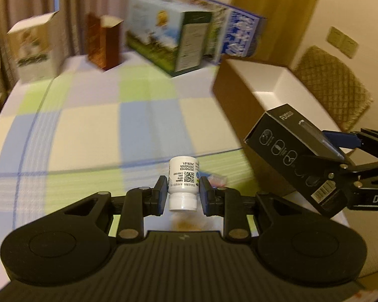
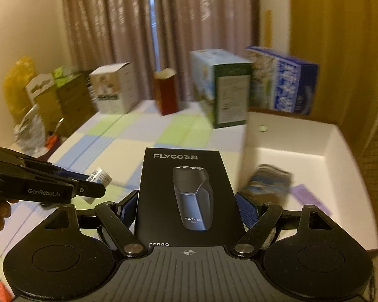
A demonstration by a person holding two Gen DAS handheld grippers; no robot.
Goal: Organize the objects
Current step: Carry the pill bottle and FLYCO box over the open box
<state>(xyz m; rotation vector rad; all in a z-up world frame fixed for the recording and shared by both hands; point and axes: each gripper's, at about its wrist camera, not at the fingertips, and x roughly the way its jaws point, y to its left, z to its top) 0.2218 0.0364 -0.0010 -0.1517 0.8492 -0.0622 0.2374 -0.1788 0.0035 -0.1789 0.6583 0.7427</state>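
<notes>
My left gripper [image 1: 183,194] is shut on a small white pill bottle [image 1: 183,179], held above the checked tablecloth [image 1: 88,125] with its cap toward the camera. The right wrist view shows that bottle [image 2: 100,175] at the left, in the left gripper [image 2: 93,183]. My right gripper [image 2: 186,210] is shut on a black shaver box [image 2: 186,196] marked FLYCO, also lifted off the table. From the left wrist view the same box [image 1: 292,151] hangs at the right in the right gripper [image 1: 340,151]. An open white-lined carton [image 2: 302,156] lies just right of both.
Several boxes stand along the table's far side: a white one [image 1: 32,47], a brown one [image 1: 104,41], a green and blue one [image 1: 168,32] and a blue one [image 1: 242,34]. The carton holds a dark blue pouch [image 2: 269,178] and a purple packet [image 2: 310,198]. A woven chair [image 1: 335,85] stands behind it.
</notes>
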